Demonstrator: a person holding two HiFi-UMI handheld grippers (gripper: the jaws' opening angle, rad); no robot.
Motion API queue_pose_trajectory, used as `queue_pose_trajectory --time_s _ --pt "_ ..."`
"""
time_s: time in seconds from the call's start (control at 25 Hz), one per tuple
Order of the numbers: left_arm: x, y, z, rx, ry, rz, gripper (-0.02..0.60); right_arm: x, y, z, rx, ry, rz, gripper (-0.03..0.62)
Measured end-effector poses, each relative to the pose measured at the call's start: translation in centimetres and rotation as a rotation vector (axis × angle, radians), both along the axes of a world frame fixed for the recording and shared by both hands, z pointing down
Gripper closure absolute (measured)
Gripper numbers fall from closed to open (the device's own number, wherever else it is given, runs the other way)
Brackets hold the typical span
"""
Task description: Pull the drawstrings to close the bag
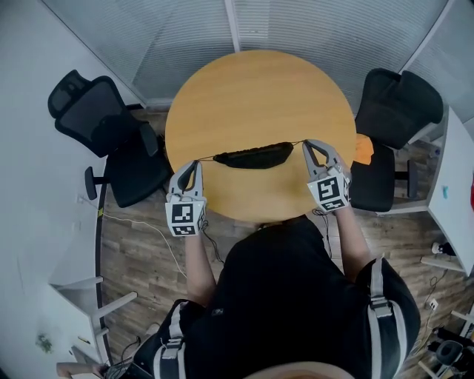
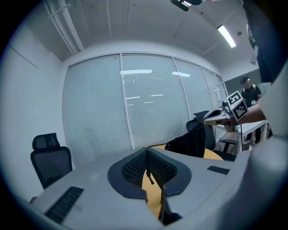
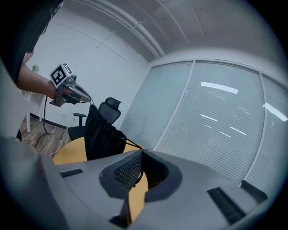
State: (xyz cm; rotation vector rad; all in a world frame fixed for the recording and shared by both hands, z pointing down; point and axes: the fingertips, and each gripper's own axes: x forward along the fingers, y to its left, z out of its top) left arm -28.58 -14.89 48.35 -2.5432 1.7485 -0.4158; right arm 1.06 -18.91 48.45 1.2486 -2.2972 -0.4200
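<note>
A black drawstring bag point(image 1: 254, 155) hangs stretched above the round wooden table point(image 1: 252, 89), held up by its cords between my two grippers. My left gripper point(image 1: 195, 165) is shut on the left drawstring point(image 1: 205, 159); in the left gripper view a cord end point(image 2: 149, 174) sits between the closed pads, with the bag point(image 2: 191, 141) beyond. My right gripper point(image 1: 309, 145) is shut on the right drawstring point(image 1: 298, 143); in the right gripper view the cord point(image 3: 130, 146) runs from the bag point(image 3: 101, 134) into the closed jaws. Each gripper view shows the other gripper point(image 2: 227, 114) point(image 3: 69, 92) past the bag.
Black office chairs stand left point(image 1: 104, 133) and right point(image 1: 392, 111) of the table. A white desk point(image 1: 455, 192) is at the far right. Window blinds point(image 1: 244, 22) line the back wall. Cables point(image 1: 148, 229) lie on the wood floor. A person point(image 2: 249, 92) stands far off.
</note>
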Motion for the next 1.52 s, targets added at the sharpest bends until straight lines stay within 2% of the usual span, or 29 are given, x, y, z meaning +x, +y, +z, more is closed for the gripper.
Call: queue_pose_trajectory --time_s 0.2,0.36,0.64,0.96,1.52 --pt "0.0 0.7 -1.2 0.021 0.003 -0.003 0.563 1.2 0.7 -0.1 0.005 -0.001 0.006 0.536" --pt "-0.4 1.1 -0.6 0.013 -0.026 -0.016 0.563 1.9 0.8 0.2 0.019 0.042 0.008 0.536" --pt "-0.9 1.8 0.1 0.007 -0.012 -0.037 0.563 3.1 1.0 0.1 0.027 0.053 0.015 0.536" --pt "-2.6 2.4 0.2 -0.002 -0.024 -0.06 0.563 2.9 1.1 -0.3 0.039 0.069 0.02 0.536" --pt "-3.5 2.3 -0.2 0.007 -0.024 -0.09 0.563 3.6 0.4 0.0 0.043 0.081 0.025 0.536"
